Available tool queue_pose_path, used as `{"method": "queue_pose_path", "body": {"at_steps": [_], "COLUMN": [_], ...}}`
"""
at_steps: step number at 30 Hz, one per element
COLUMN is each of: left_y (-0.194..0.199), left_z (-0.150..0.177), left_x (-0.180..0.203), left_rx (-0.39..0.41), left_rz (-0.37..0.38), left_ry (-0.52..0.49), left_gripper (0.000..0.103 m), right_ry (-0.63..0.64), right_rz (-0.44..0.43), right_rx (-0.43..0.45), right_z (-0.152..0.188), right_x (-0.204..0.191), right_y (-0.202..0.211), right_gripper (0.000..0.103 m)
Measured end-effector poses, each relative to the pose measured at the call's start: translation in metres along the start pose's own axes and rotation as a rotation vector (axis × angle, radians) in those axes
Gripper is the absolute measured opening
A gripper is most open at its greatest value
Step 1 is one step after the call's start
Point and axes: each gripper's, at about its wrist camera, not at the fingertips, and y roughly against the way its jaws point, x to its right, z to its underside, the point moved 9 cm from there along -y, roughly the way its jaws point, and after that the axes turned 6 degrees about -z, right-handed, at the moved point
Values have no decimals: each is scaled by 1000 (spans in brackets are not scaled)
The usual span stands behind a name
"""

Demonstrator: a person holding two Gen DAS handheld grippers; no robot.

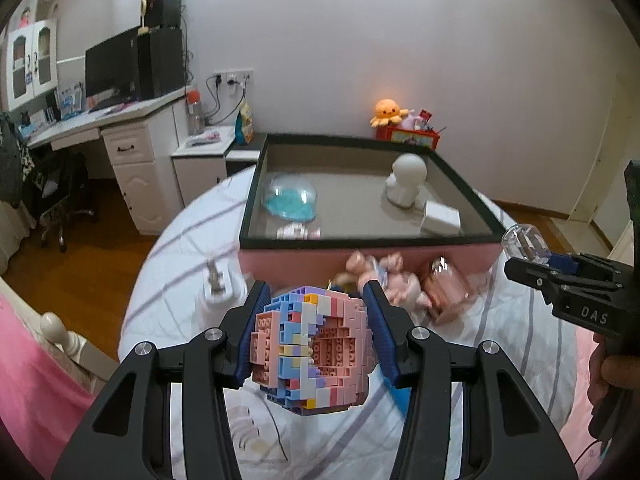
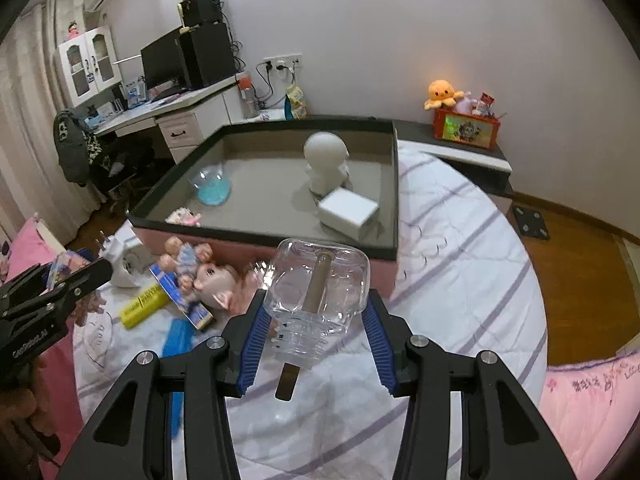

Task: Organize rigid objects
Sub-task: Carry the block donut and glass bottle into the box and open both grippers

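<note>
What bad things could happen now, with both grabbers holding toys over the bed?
1. The left gripper holds the brick ball by its sides only; a hard squeeze might pop bricks loose.
2. The right gripper pinches a smooth clear bottle, which could slip and fall on the bedding.
3. Dropped carelessly into the box, either could knock over the white figure standing there.

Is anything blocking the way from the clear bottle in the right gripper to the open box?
Nothing visible does. The clear bottle sits just short of the box's near rim; the floor behind it is bare.
</note>
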Motion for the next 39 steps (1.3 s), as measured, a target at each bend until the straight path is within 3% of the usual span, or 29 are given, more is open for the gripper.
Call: {"method": "queue_pose_path", "body": {"at_steps": [12,17,26,37,39], "left_y": [-29,-51,-96,-123,-123], "left_z": [-79,-99,-102,-101,-100], "left_x": [1,9,24,25,26], "left_rx": [77,77,20,-18,-21], "left_rz": [15,32,58,46,38], "left_ry": [16,12,7,-2,-3], "left_gripper": [49,49,49,50,57], "right_ry": [62,67,61,45,37], "right_rz": [-21,-31,-34,-33,-29], "right_rx": [87,72,15,-30,-32], "right_z": [-79,-90,-90,-88,-88], "right_x": [-13,-14,-11,-3,0], "right_y": [-8,-28,-64,-88,-91], "right_gripper": [48,48,48,48,49]}}
